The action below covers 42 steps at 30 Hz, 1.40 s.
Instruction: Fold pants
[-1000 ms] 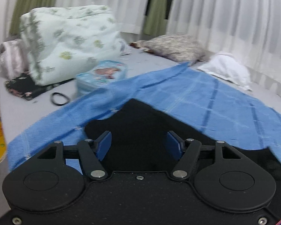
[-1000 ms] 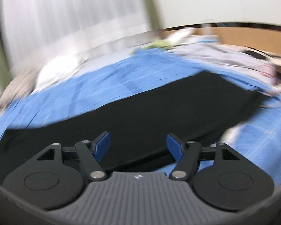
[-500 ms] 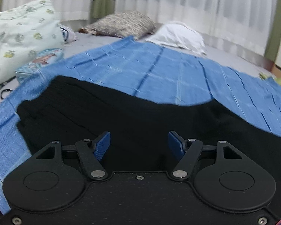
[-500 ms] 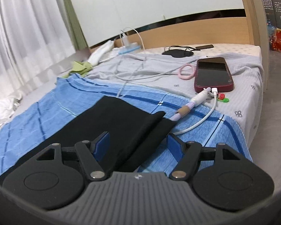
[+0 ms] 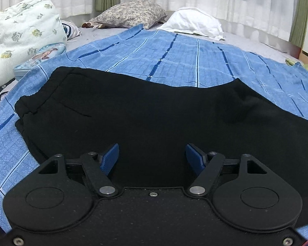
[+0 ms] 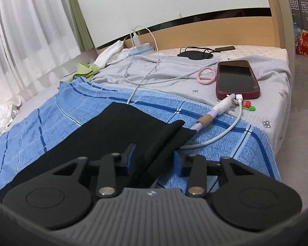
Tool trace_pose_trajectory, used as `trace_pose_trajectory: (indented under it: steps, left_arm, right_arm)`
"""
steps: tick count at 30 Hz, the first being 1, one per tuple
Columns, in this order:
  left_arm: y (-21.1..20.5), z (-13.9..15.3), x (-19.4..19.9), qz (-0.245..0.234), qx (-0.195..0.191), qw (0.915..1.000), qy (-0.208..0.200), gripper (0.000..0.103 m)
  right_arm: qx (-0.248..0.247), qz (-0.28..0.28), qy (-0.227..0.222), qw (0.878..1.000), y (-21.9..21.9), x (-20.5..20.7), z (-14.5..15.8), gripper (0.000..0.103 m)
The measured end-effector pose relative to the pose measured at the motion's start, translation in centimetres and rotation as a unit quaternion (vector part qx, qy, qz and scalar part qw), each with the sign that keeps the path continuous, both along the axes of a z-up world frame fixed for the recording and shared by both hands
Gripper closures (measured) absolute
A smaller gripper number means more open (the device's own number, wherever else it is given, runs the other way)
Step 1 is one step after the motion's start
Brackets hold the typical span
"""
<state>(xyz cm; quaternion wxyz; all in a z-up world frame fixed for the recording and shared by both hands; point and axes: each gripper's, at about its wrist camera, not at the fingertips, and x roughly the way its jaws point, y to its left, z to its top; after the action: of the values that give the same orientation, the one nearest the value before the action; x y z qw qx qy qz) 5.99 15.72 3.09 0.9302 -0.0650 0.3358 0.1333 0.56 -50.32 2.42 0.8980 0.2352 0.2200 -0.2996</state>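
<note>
1. Lying flat on the blue blanket [image 5: 174,61] of the bed, the black pants [image 5: 133,112] stretch from the waistband to the leg ends [image 6: 174,131].
2. The left hand-held gripper [image 5: 152,158] hovers low over the pants, level, fingers spread wide and holding nothing.
3. The right hand-held gripper [image 6: 155,161] is low at the leg ends, half-closed, with the cloth edge between its fingers; no firm grip is seen.
4. A phone [image 6: 237,79] lies near.

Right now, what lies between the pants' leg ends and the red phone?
In the right wrist view, blue blanket crossed by a white charging cable separates the black pants from the phone.
</note>
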Motion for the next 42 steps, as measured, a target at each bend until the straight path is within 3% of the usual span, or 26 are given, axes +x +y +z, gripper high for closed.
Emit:
trace_pose_trajectory:
  steps: [7,8,9,10,17,20,24,26,28,30,33,35,36,38,41,42]
  left_arm:
    - [-0.6,-0.2,0.4,-0.005,0.018,0.9998,0.006,0.029]
    - [-0.9,0.0,0.3,-0.01,0.019,0.9998,0.005,0.029]
    - [-1.2,0.3,0.3,-0.017,0.017,0.9997,0.001,0.029]
    - [-1.7,0.7,0.1,-0.025,0.012,0.9996,-0.004,0.029]
    - [-5.6,1.5,-0.6,-0.124,-0.002,0.9919,-0.025,0.028]
    - [-5.5,0.9,-0.7,-0.124,-0.01,0.9919,-0.025,0.028]
    - [-3.5,0.3,-1.4,-0.105,-0.042,0.9932,-0.029,0.028]
    - [-2.0,0.2,-2.0,-0.095,-0.052,0.9935,-0.037,0.029]
    - [-0.8,0.1,-2.6,-0.087,-0.058,0.9936,-0.043,0.029]
    - [0.4,0.0,-3.1,-0.077,-0.068,0.9937,-0.046,0.029]
    - [2.0,-0.3,-3.8,-0.066,-0.083,0.993,-0.052,0.03]
    - [2.7,-0.4,-4.3,-0.063,-0.088,0.9924,-0.058,0.03]
    - [3.0,-0.4,-4.4,-0.063,-0.09,0.9921,-0.06,0.03]
    - [3.5,-0.4,-4.7,-0.066,-0.097,0.9911,-0.063,0.03]
    - [3.4,-0.1,-4.8,-0.072,-0.108,0.9894,-0.066,0.031]
    - [3.4,-0.1,-4.8,-0.075,-0.114,0.9884,-0.067,0.031]
  right_arm:
    - [-0.013,0.011,0.029,0.999,-1.1,2.0,-0.3,0.058]
    - [-0.016,0.01,0.034,0.999,-1.1,2.1,-0.2,0.061]
    - [-0.02,0.004,0.04,0.999,-1.0,2.2,0.0,0.078]
    - [-0.022,0.002,0.044,0.999,-1.0,2.2,0.1,0.087]
    - [-0.058,-0.002,0.038,0.998,1.0,2.5,3.2,0.094]
    - [-0.058,0.028,0.017,0.998,2.6,4.2,5.6,0.098]
    - [-0.094,0.123,0.002,0.988,9.9,8.7,8.8,0.099]
    - [-0.101,0.194,-0.002,0.976,15.2,10.7,9.3,0.099]
    - [-0.106,0.278,-0.001,0.955,21.5,11.9,9.0,0.099]
    - [-0.109,0.383,0.008,0.917,28.7,11.9,7.7,0.099]
    - [-0.129,0.512,0.027,0.849,37.6,9.3,4.9,0.099]
    - [-0.142,0.566,0.04,0.811,41.6,6.9,3.0,0.099]
    - [-0.146,0.583,0.044,0.798,42.9,5.9,2.2,0.099]
    - [-0.142,0.599,0.055,0.786,44.5,4.4,0.9,0.099]
    - [-0.19,0.592,0.043,0.782,45.7,2.6,0.3,0.095]
    - [-0.192,0.591,0.04,0.782,45.8,2.3,0.5,0.072]
